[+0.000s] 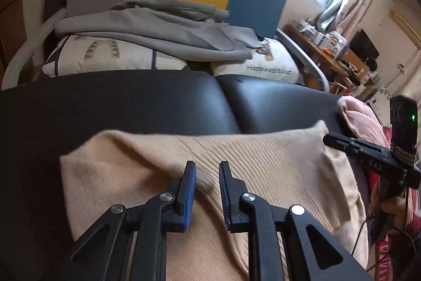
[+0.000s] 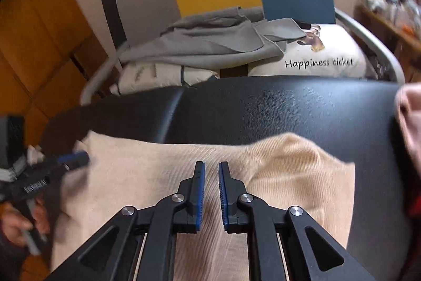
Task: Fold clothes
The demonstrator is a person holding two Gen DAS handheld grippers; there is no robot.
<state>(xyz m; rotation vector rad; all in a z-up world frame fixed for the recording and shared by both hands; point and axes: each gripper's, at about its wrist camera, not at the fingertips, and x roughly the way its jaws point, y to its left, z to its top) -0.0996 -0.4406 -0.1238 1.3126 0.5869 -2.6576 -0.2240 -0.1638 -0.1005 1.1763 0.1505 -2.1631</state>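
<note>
Beige ribbed sweater (image 1: 210, 175) lying bunched across lower half of frame on black padded bench (image 1: 131, 102), spread there for folding. Left gripper (image 1: 207, 167) hovering over its middle, jaws slightly apart, gripping nothing. Right gripper (image 2: 211, 167) also empty, gap narrow, poised above cloth. Grey garment (image 1: 158, 28) waiting on chair, upper centre.

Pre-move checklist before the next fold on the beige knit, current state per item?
1. Left hand-held gripper empty, jaws slightly apart: ok.
2. Right hand-held gripper empty, narrow gap: ok.
3. Beige knit garment lying on black cushion: ok.
4. Garment flat: not ok, far right corner humped.
5. Pink fabric clear of the garment: ok.
6. Near hem position: cannot tell, hidden.
</note>
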